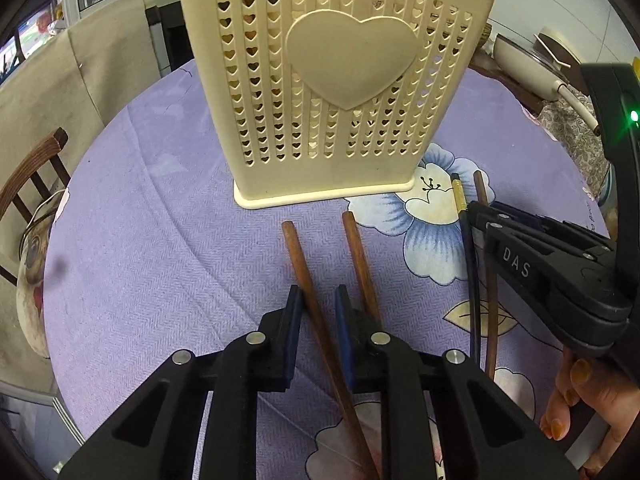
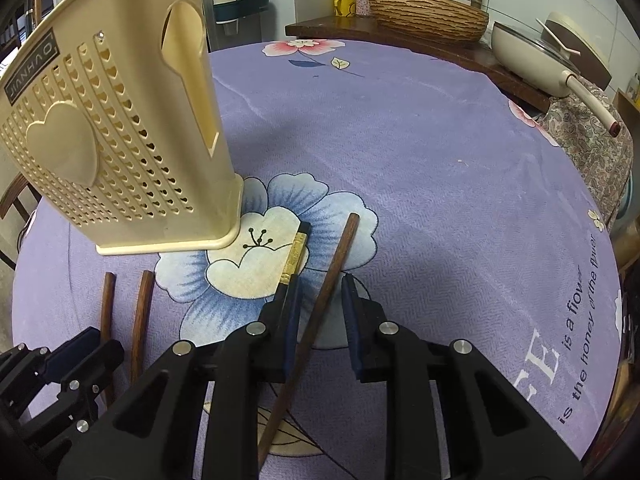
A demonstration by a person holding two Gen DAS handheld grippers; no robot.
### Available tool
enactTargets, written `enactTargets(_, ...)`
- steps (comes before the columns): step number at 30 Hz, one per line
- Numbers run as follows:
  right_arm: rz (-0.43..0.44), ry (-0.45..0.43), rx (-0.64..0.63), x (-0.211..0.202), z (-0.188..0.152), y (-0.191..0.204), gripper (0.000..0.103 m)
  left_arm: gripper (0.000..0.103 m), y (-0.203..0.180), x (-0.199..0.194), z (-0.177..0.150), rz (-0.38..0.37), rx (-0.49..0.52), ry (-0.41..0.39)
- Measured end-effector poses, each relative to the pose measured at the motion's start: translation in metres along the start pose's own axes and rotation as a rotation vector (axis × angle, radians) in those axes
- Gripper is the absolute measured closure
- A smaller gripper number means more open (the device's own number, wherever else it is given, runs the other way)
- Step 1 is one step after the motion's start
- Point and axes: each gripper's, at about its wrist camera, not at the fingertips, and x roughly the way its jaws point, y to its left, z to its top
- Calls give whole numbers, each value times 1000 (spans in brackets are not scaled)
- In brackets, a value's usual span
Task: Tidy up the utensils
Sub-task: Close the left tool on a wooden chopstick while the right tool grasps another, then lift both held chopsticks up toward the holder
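Note:
A cream heart-pattern utensil holder (image 1: 352, 80) (image 2: 120, 140) stands upright on the purple flowered tablecloth (image 2: 440, 160). In front of it lie two brown chopsticks. One brown chopstick (image 1: 298, 256) runs slantwise between the narrow jaws of my left gripper (image 1: 318, 294) (image 2: 102, 342), with gaps still showing. The other brown chopstick (image 1: 358, 248) passes just outside its right finger. Further right, my right gripper (image 2: 322, 282) (image 1: 478, 210) stands low over a third brown chopstick (image 2: 340, 252), which lies slantwise between its slightly parted pads. A black chopstick with a gold band (image 2: 298, 248) (image 1: 458, 192) disappears under its left finger.
A cream pan with a lid (image 2: 520, 56) and a woven basket (image 2: 428, 12) sit on a wooden counter behind the table. A wooden chair (image 1: 32, 176) stands at the table's left edge. A person's hand (image 1: 580, 392) holds the right gripper.

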Motion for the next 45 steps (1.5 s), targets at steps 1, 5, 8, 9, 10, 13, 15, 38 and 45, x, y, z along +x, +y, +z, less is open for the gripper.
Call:
enactTargets(1, -1, 0, 1, 1, 1, 1, 82, 86, 0, 0, 0, 2, 5, 0)
enactTargets(5, 1, -2, 6, 3, 4, 3, 86, 87, -3, 0, 1, 10, 21, 3)
enactTargets(8, 0, -5, 3, 4, 4, 3, 86, 91, -4, 0, 0, 19, 26, -4)
enactTargets(9, 0, -6, 5, 4, 4, 3, 87, 93, -3, 0, 0, 22, 23, -6)
enactTargets(10, -1, -7, 5, 4, 4, 2, 89, 93, -2, -1, 0, 17, 17, -6)
enactTargets(13, 3, -10, 16, 4, 4, 0, 91, 93, -1, -1, 1, 11, 9, -5)
enactTargets(15, 2, -11, 18, 4, 3, 0, 92, 93, 0, -1, 0, 12, 9, -6)
enactTargets(38, 114, -2, 123, 7, 5, -20, 95, 95, 17, 1, 7, -61, -52, 12)
enactTargets(45, 189, -31, 165, -6, 1, -30, 95, 95, 27, -1, 6, -111, -97, 15)
